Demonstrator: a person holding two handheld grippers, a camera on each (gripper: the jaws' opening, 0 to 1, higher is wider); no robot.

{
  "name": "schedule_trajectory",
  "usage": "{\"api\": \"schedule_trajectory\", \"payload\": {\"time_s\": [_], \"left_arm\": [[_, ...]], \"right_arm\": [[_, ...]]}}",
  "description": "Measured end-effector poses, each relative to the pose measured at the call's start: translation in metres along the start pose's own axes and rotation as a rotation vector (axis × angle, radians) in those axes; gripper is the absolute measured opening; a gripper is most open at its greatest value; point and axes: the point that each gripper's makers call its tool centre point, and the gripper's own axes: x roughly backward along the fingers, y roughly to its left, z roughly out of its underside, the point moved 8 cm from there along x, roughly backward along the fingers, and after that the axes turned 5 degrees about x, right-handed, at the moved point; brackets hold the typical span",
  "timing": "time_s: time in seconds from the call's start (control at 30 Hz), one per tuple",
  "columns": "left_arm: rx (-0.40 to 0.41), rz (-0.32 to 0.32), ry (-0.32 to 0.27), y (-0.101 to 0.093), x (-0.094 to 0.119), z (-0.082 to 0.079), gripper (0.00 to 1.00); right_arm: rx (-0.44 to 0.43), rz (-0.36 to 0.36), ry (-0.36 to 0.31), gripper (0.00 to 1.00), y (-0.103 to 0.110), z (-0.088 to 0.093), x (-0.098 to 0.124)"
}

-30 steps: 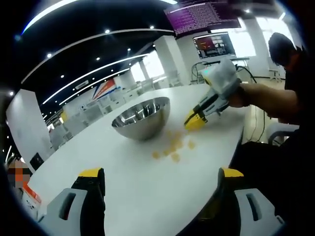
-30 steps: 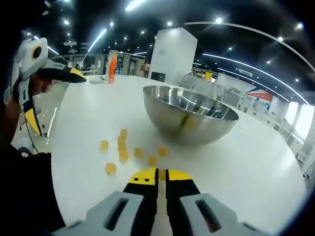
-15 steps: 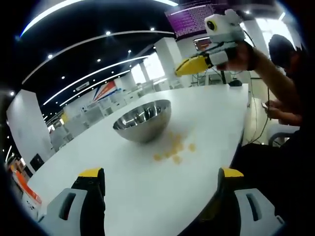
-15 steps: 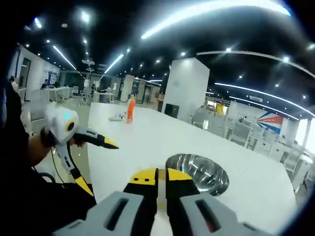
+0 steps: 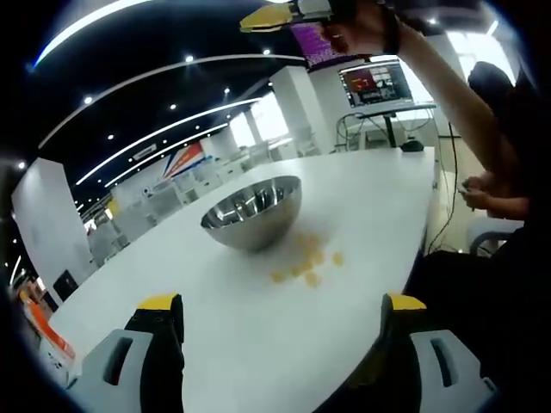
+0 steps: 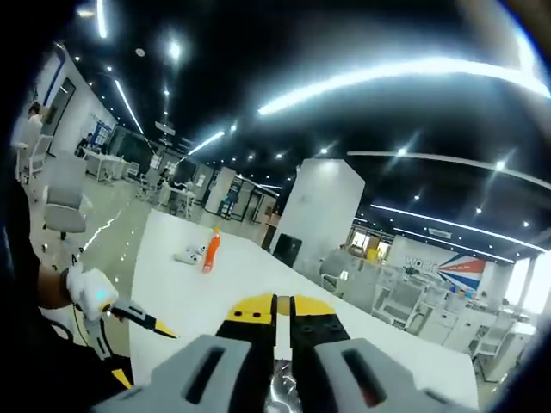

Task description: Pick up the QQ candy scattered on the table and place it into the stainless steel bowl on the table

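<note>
Here, candies [image 5: 303, 267] lie beside the bowl [image 5: 251, 209], well ahead of the left gripper's [image 5: 274, 311] spread jaws; the right gripper's [image 6: 275, 307] jaws are clenched.

Your left gripper [image 5: 280, 323] shows at the bottom of the left gripper view as two black jaws with yellow tips, each one mounted on a light grey body with a dark slot in it. At the top of that view, your right gripper [image 5: 263, 17] has a yellow pointed tip, and your hand [image 5: 362, 21] behind it wears a dark band at the wrist. Your clothing at the right edge is dark.

In the right gripper view, the right gripper has black jaws with yellow tips and grey bodies at the bottom centre. At the lower left, the left gripper has a white rounded housing, a black jaw and a yellow tip.
</note>
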Motion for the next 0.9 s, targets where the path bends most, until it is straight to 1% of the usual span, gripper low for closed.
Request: {"api": "schedule_trajectory", "payload": {"time_s": [0.07,0.13,0.2,0.23,0.33,0.4,0.43,0.5,0.53,0.57,0.6,0.63,0.73,0.8,0.9], "left_arm": [[0.003,0.003,-0.004,-0.001,0.0,0.0,0.95],[0.003,0.008,-0.005,0.0,0.0,0.001,0.95],[0.005,0.005,0.0,0.002,-0.002,0.003,0.95],[0.006,0.002,0.004,0.003,-0.002,0.004,0.95],[0.008,0.003,0.004,0.003,-0.002,0.005,0.95],[0.011,0.008,-0.003,0.003,-0.002,0.005,0.95],[0.012,0.008,-0.004,0.003,-0.002,0.005,0.95],[0.013,0.007,-0.003,0.003,-0.002,0.006,0.95],[0.012,0.008,-0.003,0.003,-0.002,0.006,0.95],[0.012,0.009,-0.002,0.003,-0.003,0.007,0.95],[0.011,0.008,-0.005,0.003,-0.003,0.007,0.95],[0.01,0.01,-0.006,0.003,-0.002,0.007,0.95],[0.01,0.019,0.0,0.002,-0.002,0.009,0.95],[0.009,0.033,0.006,0.001,-0.002,0.01,0.95],[0.01,0.033,0.001,-0.001,-0.003,0.009,0.95]], "right_arm": [[-0.002,0.006,0.002,0.05,-0.009,0.0,-0.01],[-0.012,-0.007,0.037,0.05,-0.015,0.011,-0.025],[-0.039,-0.008,0.071,0.05,-0.019,0.028,-0.039],[-0.041,-0.002,0.115,0.05,-0.021,0.042,-0.046],[-0.068,-0.003,0.212,0.05,-0.021,0.085,-0.064],[-0.11,-0.012,0.277,0.05,-0.015,0.12,-0.076],[-0.119,-0.027,0.295,0.05,-0.012,0.132,-0.08],[-0.138,-0.033,0.369,0.05,-0.003,0.169,-0.088],[-0.132,-0.035,0.421,0.05,0.0,0.186,-0.089],[-0.099,-0.025,0.465,0.05,0.003,0.205,-0.091],[-0.075,-0.011,0.487,0.05,0.004,0.216,-0.091],[-0.067,-0.009,0.51,0.05,0.006,0.225,-0.092],[-0.116,-0.023,0.54,0.05,0.013,0.241,-0.092],[-0.153,-0.033,0.562,0.06,0.017,0.249,-0.091],[-0.164,-0.017,0.588,0.06,0.018,0.254,-0.088]]}}
